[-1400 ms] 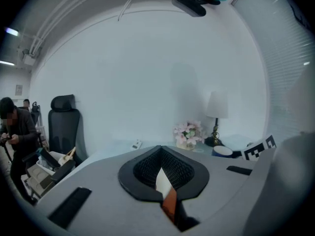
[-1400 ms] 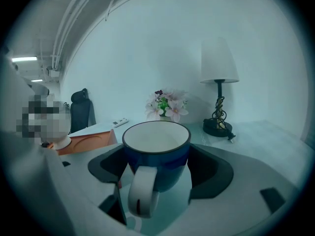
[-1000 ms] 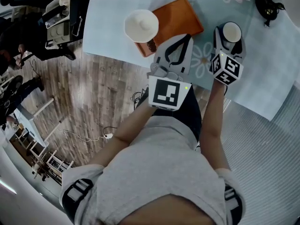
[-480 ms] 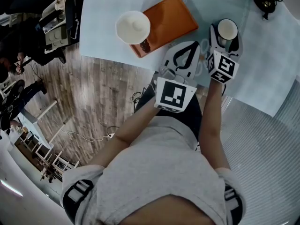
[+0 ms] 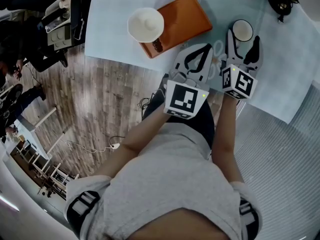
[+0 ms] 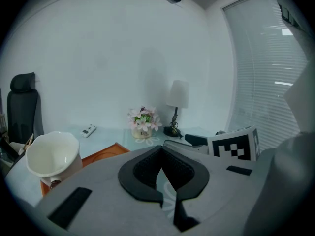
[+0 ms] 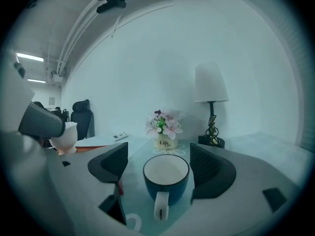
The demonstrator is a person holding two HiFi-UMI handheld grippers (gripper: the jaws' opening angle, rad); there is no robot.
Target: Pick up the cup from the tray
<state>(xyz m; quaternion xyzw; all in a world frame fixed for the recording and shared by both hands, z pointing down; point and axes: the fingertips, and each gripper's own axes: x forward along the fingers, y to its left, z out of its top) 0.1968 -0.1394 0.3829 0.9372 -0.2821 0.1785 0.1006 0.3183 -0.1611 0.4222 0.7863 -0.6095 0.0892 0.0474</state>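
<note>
Cup [image 7: 166,178] empty, betw. parted jaws of R hand-held gripper [image 5: 243,43] | L hand-held gripper [image 6: 162,156] closed, empty | tray [image 5: 187,16]: white cup [image 5: 145,24]

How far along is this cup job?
Done: the mug stands on the table, off the tray. In hand: nothing; the right gripper has its fingers open either side of it, the left gripper is shut, empty. Left: the white cup sits on the tray.

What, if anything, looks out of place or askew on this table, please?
The orange tray lies at an angle to the table edge, and the white cup sits at its corner nearest that edge. Nothing looks spilled or damaged.
</note>
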